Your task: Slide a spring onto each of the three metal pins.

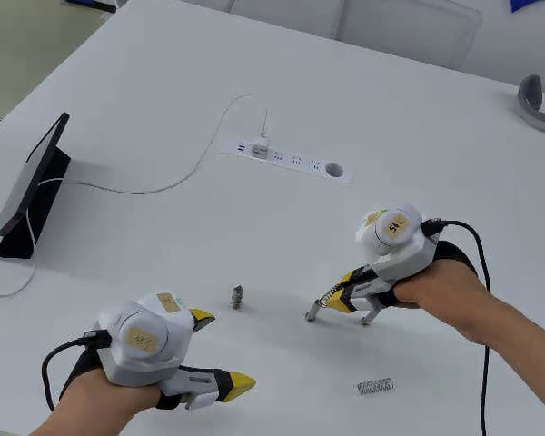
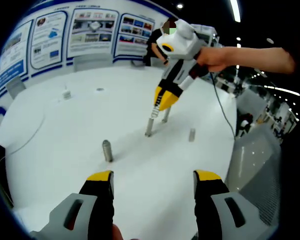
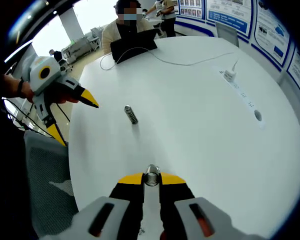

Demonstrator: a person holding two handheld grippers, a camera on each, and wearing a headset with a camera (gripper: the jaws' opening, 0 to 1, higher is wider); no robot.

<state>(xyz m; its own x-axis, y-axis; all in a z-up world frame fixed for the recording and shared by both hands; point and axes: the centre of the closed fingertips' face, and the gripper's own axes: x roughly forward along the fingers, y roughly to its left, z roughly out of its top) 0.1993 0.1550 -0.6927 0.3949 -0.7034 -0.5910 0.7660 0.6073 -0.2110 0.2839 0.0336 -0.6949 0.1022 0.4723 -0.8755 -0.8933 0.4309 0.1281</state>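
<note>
Left gripper (image 1: pixel 222 352) sits nearest the camera, at 7 o'clock in the head view, above the white tabletop (image 1: pixel 163 109). Its jaws are spread wide with nothing between them. At 1 o'clock from it stands an upright pin (image 1: pixel 237 296) with a spring already seated on it.

Right gripper (image 1: pixel 331 300) is at 4 o'clock in the head view, tilted down toward 8 o'clock. Its jaws are pressed onto a held spring (image 3: pixel 151 177). In the left gripper view the lower end of the held spring meets the top of a second pin (image 2: pixel 149 128); how far it has passed over that pin cannot be judged reliably. A third pin (image 2: pixel 166 116), bare, stands just beside the second, behind the right gripper.

A loose spring (image 1: pixel 375 386) lies flat on the tabletop at 5 o'clock from the right gripper. A power strip (image 1: pixel 286 159) lies at 12 o'clock and a tablet (image 1: pixel 27 191) stands at 9 o'clock.
</note>
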